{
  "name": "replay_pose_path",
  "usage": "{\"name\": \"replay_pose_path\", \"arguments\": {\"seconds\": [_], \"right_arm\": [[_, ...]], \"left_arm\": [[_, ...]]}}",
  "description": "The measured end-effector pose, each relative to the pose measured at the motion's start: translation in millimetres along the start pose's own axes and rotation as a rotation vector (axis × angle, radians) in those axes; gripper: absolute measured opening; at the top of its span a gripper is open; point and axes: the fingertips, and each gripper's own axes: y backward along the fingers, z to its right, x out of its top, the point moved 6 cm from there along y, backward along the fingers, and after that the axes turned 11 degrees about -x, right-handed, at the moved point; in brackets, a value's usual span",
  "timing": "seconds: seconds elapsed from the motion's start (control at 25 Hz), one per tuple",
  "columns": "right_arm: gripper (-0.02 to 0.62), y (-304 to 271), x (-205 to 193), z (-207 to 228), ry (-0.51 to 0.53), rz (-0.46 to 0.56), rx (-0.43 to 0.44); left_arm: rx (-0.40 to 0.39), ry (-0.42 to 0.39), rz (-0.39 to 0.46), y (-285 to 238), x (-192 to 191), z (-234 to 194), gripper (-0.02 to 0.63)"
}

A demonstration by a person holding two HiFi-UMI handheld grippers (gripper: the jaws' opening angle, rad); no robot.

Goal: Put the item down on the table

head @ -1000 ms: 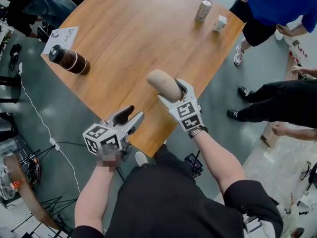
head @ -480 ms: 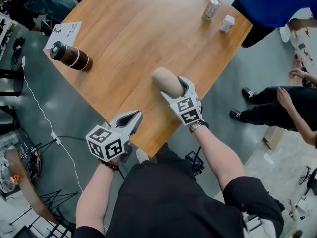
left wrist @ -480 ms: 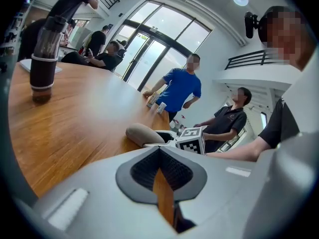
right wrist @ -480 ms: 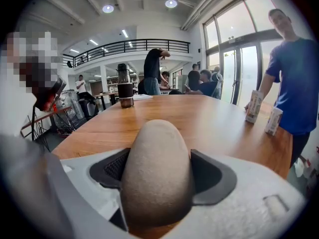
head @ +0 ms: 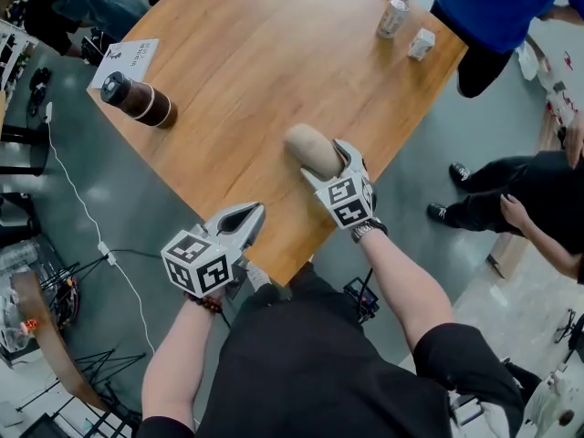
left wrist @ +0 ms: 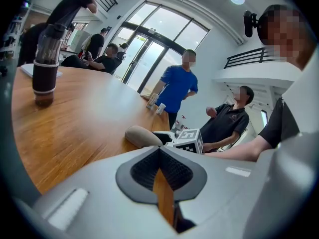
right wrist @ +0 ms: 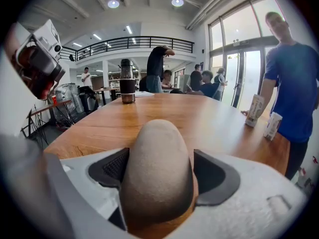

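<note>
A beige, rounded oblong item is clamped between the jaws of my right gripper, over the wooden table near its front edge. In the right gripper view the item fills the gap between the dark pads, so my right gripper is shut on it. Contact between item and table cannot be made out. My left gripper hovers at the table's front edge, left of the item, shut and empty. In the left gripper view my left gripper has its pads together, with the item ahead.
A dark brown bottle and a printed sheet lie at the table's left. A can and a small carton stand at the far right corner. People stand around the table's right and far sides; a cable runs on the floor at left.
My left gripper's jaws have gone from open to shut, with nothing in them. The right gripper still holds the beige item and has barely shifted over the table.
</note>
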Motion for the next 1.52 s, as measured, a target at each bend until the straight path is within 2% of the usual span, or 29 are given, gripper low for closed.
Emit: {"name": "replay_pose_path", "arguments": {"seconds": [0.36,0.6,0.72,1.12,1.2,1.52], "right_arm": [[0.39,48.9,18.6,-6.0,-0.021,0.07,-0.067],[0.376,100.8,35.6,-30.6,-0.096,0.101,-0.12],[0.323,127.0,45.7,-47.9,-0.119,0.123,-0.146],[0.038,200.2,72.3,-107.9,-0.128,0.193,-0.25],[0.002,210.9,76.4,-118.9,-0.139,0.204,-0.268],[-0.006,238.1,82.8,-171.6,-0.192,0.21,-0.263]], "left_arm": [[-0.046,-0.052,0.006,3.3,1.9,9.5,0.014],[-0.102,-0.09,0.007,11.2,-1.6,20.8,0.014],[-0.124,-0.115,0.009,19.4,-3.5,25.8,0.014],[-0.195,-0.21,0.021,55.7,-10.7,45.4,0.014],[-0.212,-0.229,0.02,62.8,-12.8,49.6,0.014],[-0.259,-0.298,0.016,94.2,-24.5,64.9,0.014]]}}
